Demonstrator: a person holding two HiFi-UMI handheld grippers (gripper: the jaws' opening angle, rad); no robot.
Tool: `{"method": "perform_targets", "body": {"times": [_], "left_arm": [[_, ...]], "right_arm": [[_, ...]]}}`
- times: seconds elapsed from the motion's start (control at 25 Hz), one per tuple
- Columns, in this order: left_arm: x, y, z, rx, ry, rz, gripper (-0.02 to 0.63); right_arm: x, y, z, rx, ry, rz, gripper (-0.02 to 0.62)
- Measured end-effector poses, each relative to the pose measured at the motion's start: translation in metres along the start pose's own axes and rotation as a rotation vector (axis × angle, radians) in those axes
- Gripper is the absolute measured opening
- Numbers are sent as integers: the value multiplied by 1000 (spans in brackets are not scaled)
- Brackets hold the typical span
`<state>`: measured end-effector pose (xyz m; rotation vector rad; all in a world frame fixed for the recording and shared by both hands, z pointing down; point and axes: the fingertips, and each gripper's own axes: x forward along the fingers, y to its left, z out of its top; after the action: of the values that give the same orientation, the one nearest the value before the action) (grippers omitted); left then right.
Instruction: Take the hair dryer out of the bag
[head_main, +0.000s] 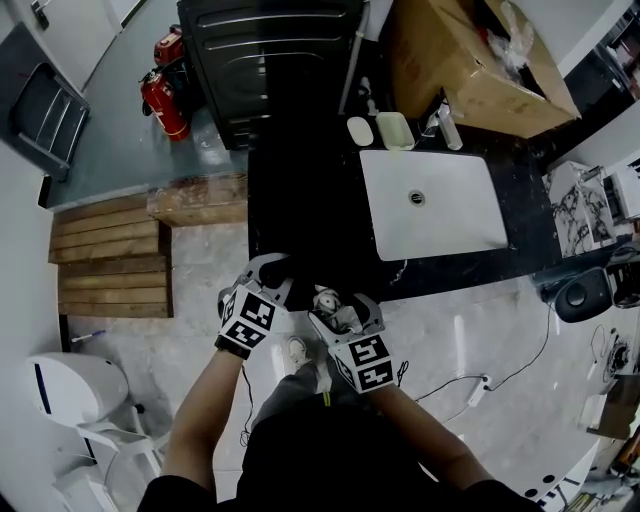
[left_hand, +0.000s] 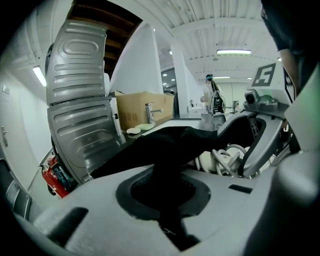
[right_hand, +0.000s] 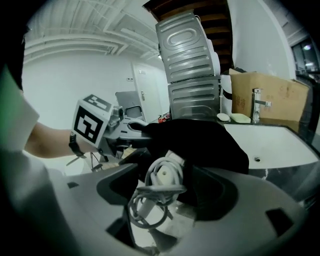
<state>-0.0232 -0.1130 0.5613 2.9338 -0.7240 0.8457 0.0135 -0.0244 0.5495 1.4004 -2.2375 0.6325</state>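
The black bag (left_hand: 167, 145) is pinched tight in the closed left gripper (head_main: 272, 272). The white hair dryer (right_hand: 161, 176), its cord coiled, is seen poking from the bag, flanked by the wide-spread jaws of the right gripper (head_main: 343, 308), not squeezed.

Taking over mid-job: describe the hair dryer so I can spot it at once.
Find the black counter with the white sink; a black bag lies at its near edge. Against the bag, between the open fingers of the right gripper, sits the hair dryer: a white body with pale cord wound round it, the only light thing against that dark cloth.
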Motion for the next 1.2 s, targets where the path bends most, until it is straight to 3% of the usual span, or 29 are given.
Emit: {"method": "perform_targets", "body": {"times": [0.36,0.8,1.2], "left_arm": [[-4,-3,19,10,-50,28,35],[-13,-6,29,33,-94,67,35],[-19,-8,33,28,-121,98,35]], "right_arm": [[21,-10,17,2,-20,-102,334],[34,-10,37,12,-46,-145,337],[45,-19,24,31,0,-204,336]]}}
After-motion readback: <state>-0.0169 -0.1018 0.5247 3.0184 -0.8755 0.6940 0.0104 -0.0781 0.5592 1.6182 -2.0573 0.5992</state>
